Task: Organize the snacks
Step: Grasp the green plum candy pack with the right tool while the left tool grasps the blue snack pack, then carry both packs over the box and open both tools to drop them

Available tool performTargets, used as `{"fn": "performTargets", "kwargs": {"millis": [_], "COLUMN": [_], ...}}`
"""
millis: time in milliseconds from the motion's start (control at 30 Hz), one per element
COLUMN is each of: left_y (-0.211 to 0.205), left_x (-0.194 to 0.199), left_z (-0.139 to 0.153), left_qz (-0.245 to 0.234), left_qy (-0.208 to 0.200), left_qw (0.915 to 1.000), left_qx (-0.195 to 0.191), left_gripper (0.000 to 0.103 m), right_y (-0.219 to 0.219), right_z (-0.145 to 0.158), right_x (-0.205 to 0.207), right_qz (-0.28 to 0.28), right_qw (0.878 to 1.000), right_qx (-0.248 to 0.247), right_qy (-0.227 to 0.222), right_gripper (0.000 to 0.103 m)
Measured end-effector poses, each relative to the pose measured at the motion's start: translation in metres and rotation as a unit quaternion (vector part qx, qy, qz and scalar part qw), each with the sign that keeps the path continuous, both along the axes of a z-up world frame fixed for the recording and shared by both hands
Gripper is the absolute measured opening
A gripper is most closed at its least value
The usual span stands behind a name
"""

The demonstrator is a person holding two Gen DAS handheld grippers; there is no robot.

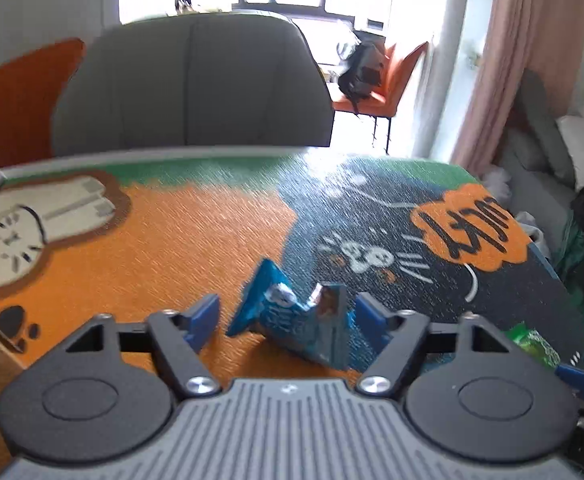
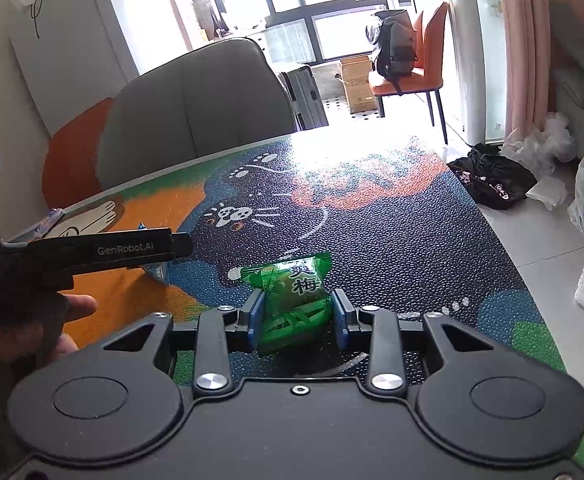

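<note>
In the right wrist view, the right gripper (image 2: 296,316) has its jaws closed on a small green plastic snack packet with white Chinese characters (image 2: 292,298). Both blue pads press its sides, and its lower part rests on the bench (image 2: 392,232), which is covered by a colourful cartoon mat with a textured surface. To the left, the left gripper (image 2: 159,246) reaches across the frame as a black bar with the print "GenRobot.AI", and a hand (image 2: 57,322) holds it from below.

In the left wrist view, the left gripper (image 1: 287,318) has its jaws wide apart. Between them lies a crumpled blue foil snack packet (image 1: 292,316) on the bench (image 1: 163,240), at the border of the orange and the dark part of the mat. The packet is near the right blue pad, but I cannot tell if it touches it. The green packet (image 1: 532,342) shows at the lower right edge.

Behind the bench stands a grey padded chair (image 1: 191,84). Farther back, near the bright windows, a black backpack (image 2: 395,50) sits on an orange chair with thin dark legs (image 2: 420,76).
</note>
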State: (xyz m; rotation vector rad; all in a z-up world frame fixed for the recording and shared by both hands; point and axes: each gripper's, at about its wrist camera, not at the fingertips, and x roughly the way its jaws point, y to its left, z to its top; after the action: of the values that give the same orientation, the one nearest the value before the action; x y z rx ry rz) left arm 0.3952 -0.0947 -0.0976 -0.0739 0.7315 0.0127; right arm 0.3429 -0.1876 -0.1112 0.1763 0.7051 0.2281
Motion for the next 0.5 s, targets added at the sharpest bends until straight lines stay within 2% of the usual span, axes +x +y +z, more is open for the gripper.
{"fn": "performTargets", "kwargs": {"millis": [67,133,333,500], "left_y": [-0.002,0.0,0.003,0.005], "left_x": [-0.004,-0.009,-0.029,-0.055], "left_z": [0.0,0.002,0.014,0.035], "left_qz": [-0.004,-0.008,-0.014,-0.02], "left_qy": [-0.005,-0.005,0.002,-0.004], "left_qw": [1.0,1.0,0.9998,0.9996], "left_qx": [0.007,-0.002,-0.014,-0.02], "left_gripper": [0.055,0.039,0.037,0.037], "right_y": [0.0,0.002,0.005,0.01], "right_z": [0.0,0.001,0.011,0.025], "right_x": [-0.002,-0.004,-0.015,-0.027], "right_qz": [0.002,0.0,-0.001,0.001], "right_qw": [1.0,1.0,1.0,1.0], "right_qx": [-0.002,-0.003,0.0,0.004], "right_qy": [-0.002,-0.002,-0.006,-0.011], "right_gripper": [0.032,0.031,0.031,0.031]}}
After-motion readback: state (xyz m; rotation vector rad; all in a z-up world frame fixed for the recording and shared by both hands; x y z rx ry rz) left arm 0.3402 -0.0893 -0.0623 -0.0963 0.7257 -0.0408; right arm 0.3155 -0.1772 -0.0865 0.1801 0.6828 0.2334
